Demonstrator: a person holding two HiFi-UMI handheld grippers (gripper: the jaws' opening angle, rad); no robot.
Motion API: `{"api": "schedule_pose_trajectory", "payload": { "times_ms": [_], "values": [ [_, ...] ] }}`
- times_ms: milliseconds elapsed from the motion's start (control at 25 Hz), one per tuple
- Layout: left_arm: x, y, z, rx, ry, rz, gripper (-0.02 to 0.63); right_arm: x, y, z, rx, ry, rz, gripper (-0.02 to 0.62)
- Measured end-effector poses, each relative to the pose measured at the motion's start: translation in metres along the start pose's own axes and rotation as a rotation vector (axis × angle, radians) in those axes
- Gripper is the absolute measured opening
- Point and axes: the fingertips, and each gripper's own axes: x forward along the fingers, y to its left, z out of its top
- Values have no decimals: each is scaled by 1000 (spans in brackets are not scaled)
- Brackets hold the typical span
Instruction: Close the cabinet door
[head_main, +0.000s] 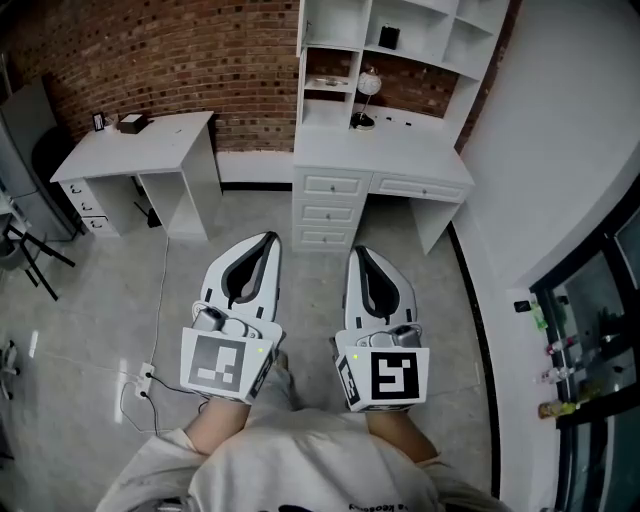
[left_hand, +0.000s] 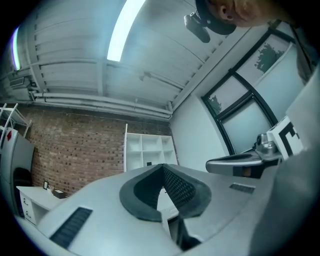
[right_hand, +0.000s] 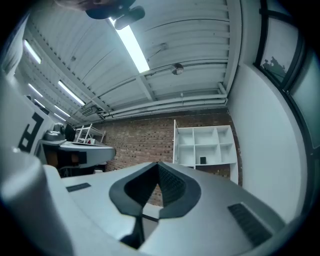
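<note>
A white shelf cabinet (head_main: 420, 45) stands on a white desk with drawers (head_main: 380, 155) against the brick wall ahead. Its narrow white door (head_main: 301, 40) stands open at the cabinet's left edge and shows edge-on in the left gripper view (left_hand: 125, 147) and the right gripper view (right_hand: 175, 142). My left gripper (head_main: 268, 240) and right gripper (head_main: 358, 252) are held side by side over the floor, well short of the desk. In both gripper views the jaws meet at the tips, left gripper (left_hand: 162, 167) and right gripper (right_hand: 159, 165), shut with nothing between them.
A second white desk (head_main: 140, 145) stands at the left with a dark box on it. A small lamp (head_main: 368, 88) sits in the cabinet's lower shelf. A chair (head_main: 25, 250) is at the far left, a cable and socket strip (head_main: 148, 375) lie on the floor, and a glass door (head_main: 590, 320) is at the right.
</note>
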Motion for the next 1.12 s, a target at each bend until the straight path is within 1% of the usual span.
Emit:
{"api": "schedule_pose_trajectory", "payload": {
  "times_ms": [160, 280, 520, 640, 800, 1120],
  "values": [
    [18, 11, -12, -18, -8, -20, 6, 22, -5, -4, -11, -17, -13, 18],
    [40, 28, -22, -30, -11, -22, 6, 51, -8, -10, -12, -24, -14, 19],
    [96, 80, -47, -46, -3, -21, 6, 129, -11, -27, -17, -32, -20, 20],
    [128, 111, -53, -43, -5, -24, 6, 173, -12, -33, -15, -36, -21, 20],
    [169, 140, -56, -30, -19, -53, 6, 222, -18, -38, -19, -44, -37, 20],
    [223, 185, -81, -36, -2, -90, 6, 287, -27, -65, -1, -21, -87, 20]
  ]
}}
